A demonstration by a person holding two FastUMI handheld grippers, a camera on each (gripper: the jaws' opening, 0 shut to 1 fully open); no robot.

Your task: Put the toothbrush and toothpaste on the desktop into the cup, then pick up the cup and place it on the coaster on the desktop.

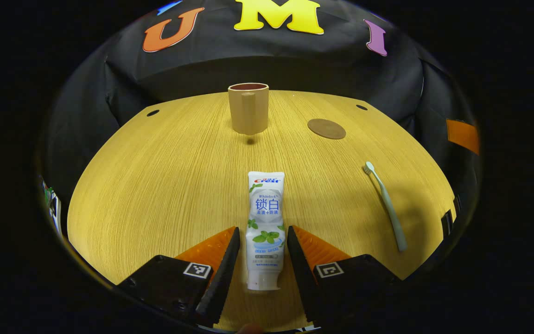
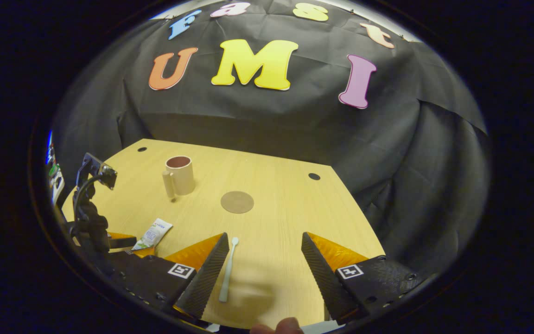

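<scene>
Left gripper view is showing the toothpaste lying flat on the bench, between the fingers of the wide left claw. The cup is standing farther back, the coaster beside it. In the right gripper view, the right claw is hanging wide over the toothbrush.

The tabletop is brightly lit from overhead; short soft shadows are cast. Strong fisheye bending is seen at the edges. Both views are sharp.
</scene>
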